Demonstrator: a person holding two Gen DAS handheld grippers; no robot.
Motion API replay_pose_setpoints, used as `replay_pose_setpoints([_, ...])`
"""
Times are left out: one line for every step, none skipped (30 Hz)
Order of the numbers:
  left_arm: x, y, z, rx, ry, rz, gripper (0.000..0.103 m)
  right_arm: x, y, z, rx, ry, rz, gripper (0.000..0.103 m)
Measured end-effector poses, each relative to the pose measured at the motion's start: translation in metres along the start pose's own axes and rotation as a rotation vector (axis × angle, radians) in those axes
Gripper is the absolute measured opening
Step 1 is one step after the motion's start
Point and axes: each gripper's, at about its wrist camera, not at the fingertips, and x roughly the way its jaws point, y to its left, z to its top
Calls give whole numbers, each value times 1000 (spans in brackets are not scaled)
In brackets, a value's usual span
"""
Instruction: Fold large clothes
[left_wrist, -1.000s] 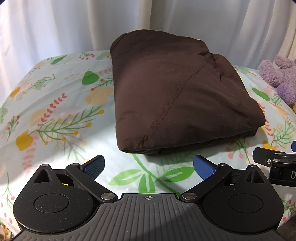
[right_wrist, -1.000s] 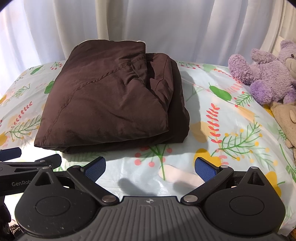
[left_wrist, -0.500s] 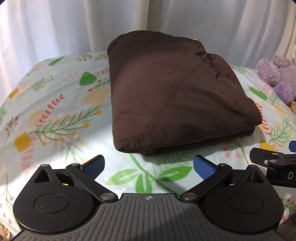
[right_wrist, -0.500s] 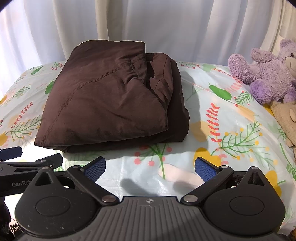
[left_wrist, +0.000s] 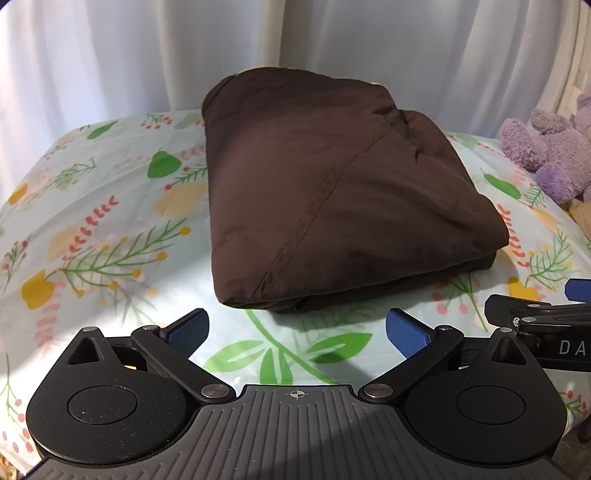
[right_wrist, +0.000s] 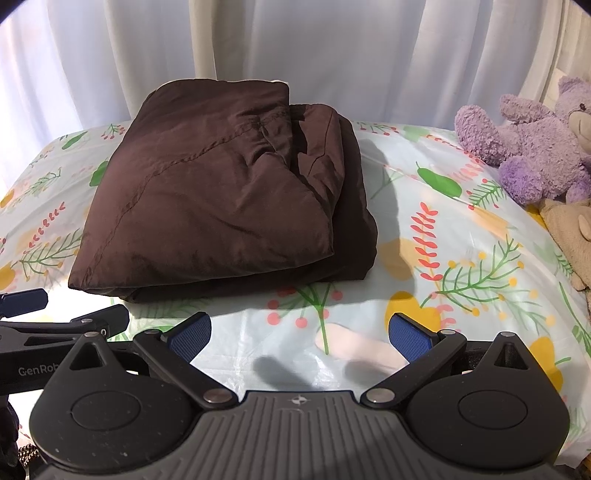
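A dark brown garment (left_wrist: 332, 195) lies folded into a thick rectangle on the floral sheet (left_wrist: 103, 229). It also shows in the right wrist view (right_wrist: 221, 192), with layered folds along its right side. My left gripper (left_wrist: 295, 330) is open and empty, just short of the garment's near edge. My right gripper (right_wrist: 300, 334) is open and empty, in front of the garment's near right corner. Each gripper shows at the edge of the other's view: the right gripper (left_wrist: 532, 306) and the left gripper (right_wrist: 66, 314).
A purple plush bear (right_wrist: 532, 136) and a tan plush toy (right_wrist: 569, 229) lie at the right of the sheet. White curtains (right_wrist: 295, 44) hang behind the bed. The bear also shows in the left wrist view (left_wrist: 550, 155).
The left wrist view has shifted slightly, so the garment sits a little further left in it. The right gripper has hardly moved. Both stay open and empty.
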Motion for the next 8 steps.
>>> replay_pose_setpoints([0, 1, 0, -3, 4, -3, 103, 0, 0, 0, 0, 0, 0, 102])
replay_pose_setpoints([1, 1, 0, -7, 10, -7, 103, 0, 0, 0, 1, 0, -2, 102])
replay_pose_setpoints([2, 1, 0, -10, 15, -9, 103, 0, 0, 0, 1, -1, -3, 102])
replay_pose_setpoints([3, 1, 0, -11, 18, -7, 103, 0, 0, 0, 1, -1, -3, 102])
replay_pose_setpoints([3, 1, 1, -9, 16, -3, 103, 0, 0, 0, 2, -1, -3, 102])
replay_pose_setpoints([2, 0, 1, -5, 13, 4, 103, 0, 0, 0, 2, -2, -3, 102])
replay_pose_setpoints([2, 0, 2, -2, 12, 13, 103, 0, 0, 1, 2, -3, -4, 102])
replay_pose_setpoints([2, -1, 2, 1, 11, 19, 103, 0, 0, 1, 3, -5, -5, 102])
